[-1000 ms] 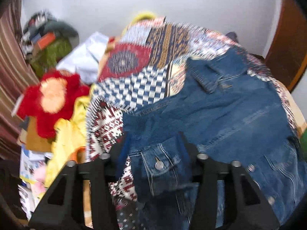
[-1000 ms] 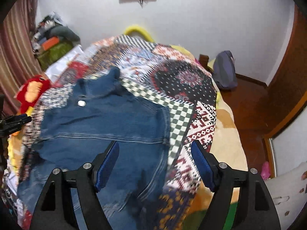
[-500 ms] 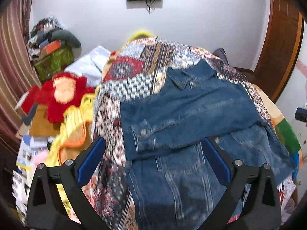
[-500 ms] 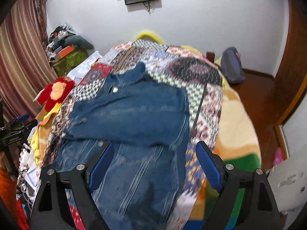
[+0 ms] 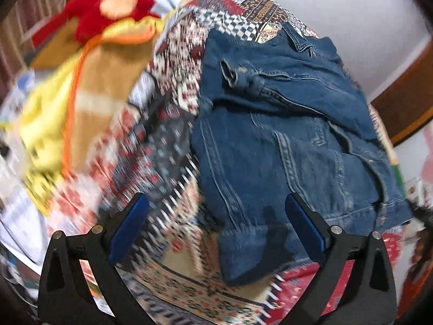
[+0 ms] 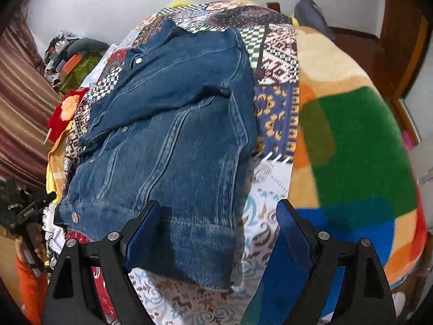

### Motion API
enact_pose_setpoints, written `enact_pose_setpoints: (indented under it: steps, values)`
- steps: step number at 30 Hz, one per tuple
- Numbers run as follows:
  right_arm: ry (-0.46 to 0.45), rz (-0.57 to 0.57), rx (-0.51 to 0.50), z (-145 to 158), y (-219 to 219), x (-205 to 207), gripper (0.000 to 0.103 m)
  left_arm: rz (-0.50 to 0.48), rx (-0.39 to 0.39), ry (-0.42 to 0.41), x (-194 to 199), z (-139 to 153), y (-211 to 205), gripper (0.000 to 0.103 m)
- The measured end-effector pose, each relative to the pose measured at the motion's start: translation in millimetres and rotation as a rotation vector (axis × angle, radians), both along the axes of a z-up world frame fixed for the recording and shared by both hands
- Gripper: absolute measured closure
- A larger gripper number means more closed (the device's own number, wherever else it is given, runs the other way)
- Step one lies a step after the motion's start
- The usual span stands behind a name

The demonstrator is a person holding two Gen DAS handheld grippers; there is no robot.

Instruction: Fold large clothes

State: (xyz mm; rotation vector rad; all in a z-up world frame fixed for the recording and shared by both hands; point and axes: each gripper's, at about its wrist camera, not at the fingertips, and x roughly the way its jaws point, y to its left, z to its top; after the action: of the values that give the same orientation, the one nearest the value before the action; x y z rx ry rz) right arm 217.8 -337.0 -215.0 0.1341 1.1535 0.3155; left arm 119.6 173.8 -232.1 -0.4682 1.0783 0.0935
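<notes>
Both tools spread wide, nothing between the fingers. Left gripper (image 5: pixel 216 224) hangs over the near-left hem corner of the denim jacket (image 5: pixel 284 124); its right finger (image 5: pixel 303 224) is over denim, left finger over the patterned bedspread (image 5: pixel 167 140). Left wrist view is motion-blurred, so contact can't be judged. Right gripper (image 6: pixel 216 230) hangs over the near-right hem corner of the denim jacket (image 6: pixel 173 124); left finger over the hem band, right finger over the bedspread (image 6: pixel 273 100).

Jacket lies flat on the bed, long axis near-to-far, hem nearest, collar (image 6: pixel 167 31) pointing to the far wall. Both sleeves are folded across the chest, cuff (image 5: pixel 232 71) lying near the left edge. Hem button (image 6: pixel 74 218) at the near-left corner.

Edges: bare bedspread runs along the jacket's right side, then a colour-block blanket (image 6: pixel 351 140) falling off the right of the bed. Left side has a narrow strip of bedspread, then a yellow-orange cloth (image 5: pixel 89 81) and a red plush toy (image 5: pixel 108 8) beside it. Beyond the collar, more bedspread up to the wall.
</notes>
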Motion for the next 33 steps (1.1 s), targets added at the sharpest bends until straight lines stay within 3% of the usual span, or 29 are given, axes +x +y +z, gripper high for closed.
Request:
enact_pose_setpoints:
  steps: [4,9,11,16,18,23,25,28,33]
  values:
    - [0.008,0.026,0.067,1,-2,-2,0.020,0.007,-0.098,0.026,-5,-16,-7,0.002]
    - [-0.002,0.056,0.119,-3,2,-5,0.046,0.061,-0.168,0.026,-11,-28,-13,0.007]
    - [-0.002,0.046,0.127,-4,3,-5,0.055,0.049,-0.210,0.032,-11,-32,-16,0.021]
    - [-0.025,0.014,0.131,-4,-4,-4,0.082,0.004,-0.268,0.027,-13,-29,-22,0.045]
    - [-0.037,0.011,0.141,-1,-5,-3,0.083,-0.013,-0.257,0.016,-15,-24,-25,0.047]
    - [-0.119,0.036,0.113,17,5,2,0.085,-0.039,-0.204,-0.024,-14,-6,-29,0.077]
    - [-0.145,0.056,0.111,27,11,10,0.086,-0.045,-0.197,-0.048,-8,4,-28,0.084]
    - [-0.162,0.071,0.135,41,15,27,0.086,-0.052,-0.176,-0.106,9,27,-24,0.091]
    - [-0.234,0.121,0.109,66,35,60,0.086,-0.082,-0.108,-0.236,53,80,-20,0.091]
